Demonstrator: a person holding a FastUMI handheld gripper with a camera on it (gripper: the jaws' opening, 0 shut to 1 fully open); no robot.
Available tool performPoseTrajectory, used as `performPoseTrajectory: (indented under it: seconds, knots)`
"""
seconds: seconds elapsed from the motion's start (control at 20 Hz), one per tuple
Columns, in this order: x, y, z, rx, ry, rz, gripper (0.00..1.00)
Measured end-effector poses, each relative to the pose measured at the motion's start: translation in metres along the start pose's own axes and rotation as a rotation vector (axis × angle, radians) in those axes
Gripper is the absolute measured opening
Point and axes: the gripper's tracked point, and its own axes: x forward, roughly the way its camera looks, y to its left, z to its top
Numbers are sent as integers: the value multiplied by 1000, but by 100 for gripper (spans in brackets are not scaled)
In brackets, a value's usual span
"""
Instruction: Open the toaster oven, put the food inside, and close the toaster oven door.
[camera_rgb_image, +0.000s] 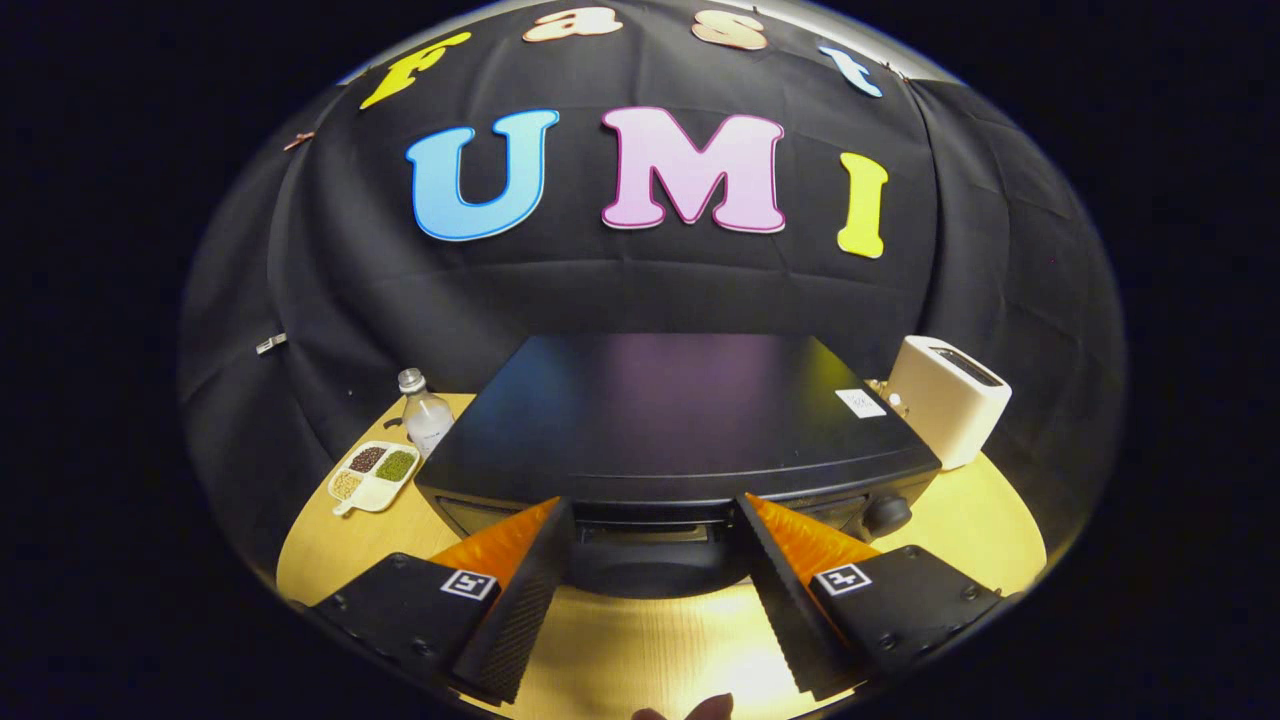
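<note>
So the gripper (655, 560) has its two fingers spread wide apart, and nothing is held between them. In the gap you can see the bare wooden table (650, 650) and, right ahead, the front of the toaster oven (680, 420).

The toaster oven is a big black box with a flat, shiny top. It sits just in front of the fingers, with its front face toward them. Its long side runs from left to right across the table. The door handle (650, 535) looks like a dark bar along the top of the front, also running left to right. It lies straight ahead between the two fingertips, or maybe a tiny bit past them. I cannot tell if the fingers touch it. The door looks closed, so the first step, opening it, is not done yet. A round knob (886, 513) sits on the right end of the front, just past the right finger.

I think the next move is to get the fingers onto that bar and pull the door down toward the near side. Because the bar goes sideways, the fingers may need to turn or drop to catch it.

Farther out, on the left, a small white tray (375, 476) holds little piles of food. A clear bottle (426, 414) stands just behind it. On the far right stands a cream-colored toaster (950, 400).
</note>
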Motion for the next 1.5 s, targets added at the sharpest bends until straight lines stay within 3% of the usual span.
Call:
performPoseTrajectory:
  seconds: [0.85, 1.5]
  knots:
    - [-56, -2, -59, 13, 81, 9, 99]
    - [-76, -10, -147, 70, 325, 12, 97]
